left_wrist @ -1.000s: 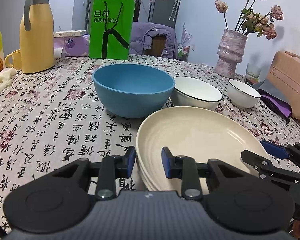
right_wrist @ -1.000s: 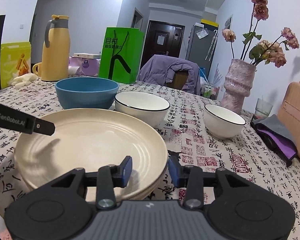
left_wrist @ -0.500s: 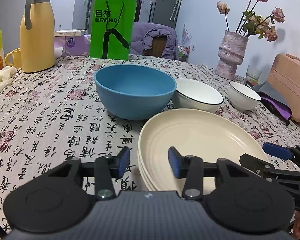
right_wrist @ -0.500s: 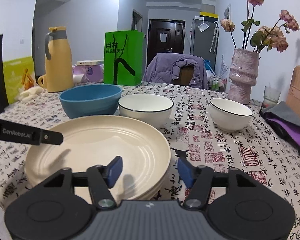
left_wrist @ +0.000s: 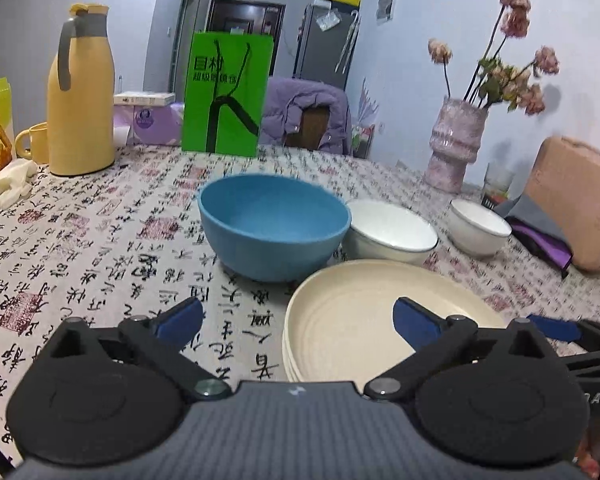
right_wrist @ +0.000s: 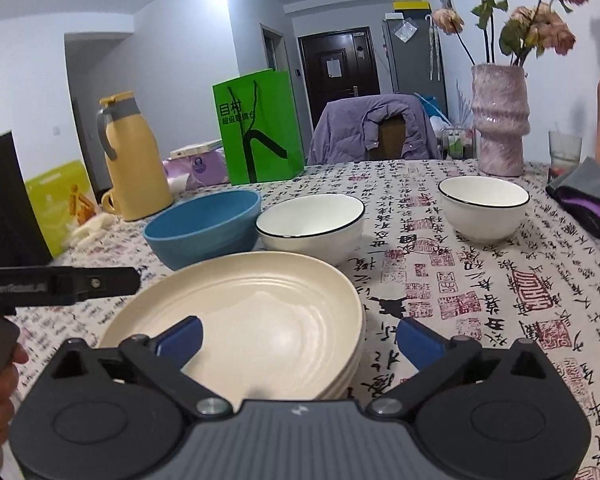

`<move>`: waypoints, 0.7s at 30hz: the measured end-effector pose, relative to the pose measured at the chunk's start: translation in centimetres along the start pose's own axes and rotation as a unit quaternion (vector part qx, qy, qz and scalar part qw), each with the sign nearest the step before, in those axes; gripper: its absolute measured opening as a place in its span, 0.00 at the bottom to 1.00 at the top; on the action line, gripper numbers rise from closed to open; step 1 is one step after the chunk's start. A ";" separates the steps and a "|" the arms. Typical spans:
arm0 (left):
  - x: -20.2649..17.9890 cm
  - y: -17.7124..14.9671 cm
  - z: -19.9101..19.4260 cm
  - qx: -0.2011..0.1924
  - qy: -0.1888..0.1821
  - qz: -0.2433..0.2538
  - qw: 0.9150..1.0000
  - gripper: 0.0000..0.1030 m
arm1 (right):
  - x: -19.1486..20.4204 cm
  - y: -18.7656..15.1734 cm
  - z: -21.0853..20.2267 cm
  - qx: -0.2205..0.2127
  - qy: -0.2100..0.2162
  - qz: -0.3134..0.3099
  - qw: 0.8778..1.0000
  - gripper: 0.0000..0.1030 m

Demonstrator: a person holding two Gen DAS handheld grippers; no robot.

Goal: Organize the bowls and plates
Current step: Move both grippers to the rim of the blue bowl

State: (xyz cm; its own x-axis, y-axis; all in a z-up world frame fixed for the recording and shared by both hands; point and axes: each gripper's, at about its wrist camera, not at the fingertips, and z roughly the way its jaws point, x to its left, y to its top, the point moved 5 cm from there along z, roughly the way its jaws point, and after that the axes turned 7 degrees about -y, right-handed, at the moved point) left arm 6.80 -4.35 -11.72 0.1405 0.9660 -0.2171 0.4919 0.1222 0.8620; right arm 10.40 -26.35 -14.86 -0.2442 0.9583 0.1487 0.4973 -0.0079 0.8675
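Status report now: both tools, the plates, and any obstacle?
Left tool and right tool: just opened wide, nothing held. Cream plate stack on the table, released. Blue bowl and white bowl close behind the stack.

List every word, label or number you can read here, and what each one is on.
"目村": large characters on the green paper bag; the smaller line beneath is too blurred to read.
"GenRobot.AI", only faintly legible: on the left gripper, seen from the right wrist view.
Calligraphy characters and red seal stamps: all over the tablecloth, not reliably readable.
Print on the yellow-green snack box and the purple pack: too small to read.
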 end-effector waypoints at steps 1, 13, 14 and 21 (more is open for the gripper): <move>0.1 0.1 -0.2 -0.003 -0.004 -0.004 1.000 1.00 | 0.0 0.1 0.0 -0.001 -0.001 0.001 1.000 1.00; 1.2 1.0 -1.5 -0.017 0.000 -0.013 1.000 1.00 | 0.2 0.8 -0.1 -0.006 -0.005 0.005 1.000 1.00; 1.3 1.0 -1.6 -0.018 0.000 -0.013 1.000 1.00 | 0.2 0.9 -0.1 -0.006 -0.005 0.005 1.000 1.00; 1.8 1.6 -2.0 -0.021 0.001 -0.012 1.000 1.00 | 0.5 1.4 0.1 -0.006 -0.004 0.005 1.000 1.00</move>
State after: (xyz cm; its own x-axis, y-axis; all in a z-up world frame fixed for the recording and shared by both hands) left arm 6.13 -1.99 -9.85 0.1280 0.9631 -0.2368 0.4594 0.1540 0.8748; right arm 11.03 -25.91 -13.64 -0.2329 0.9602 0.1539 0.4898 -0.0209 0.8716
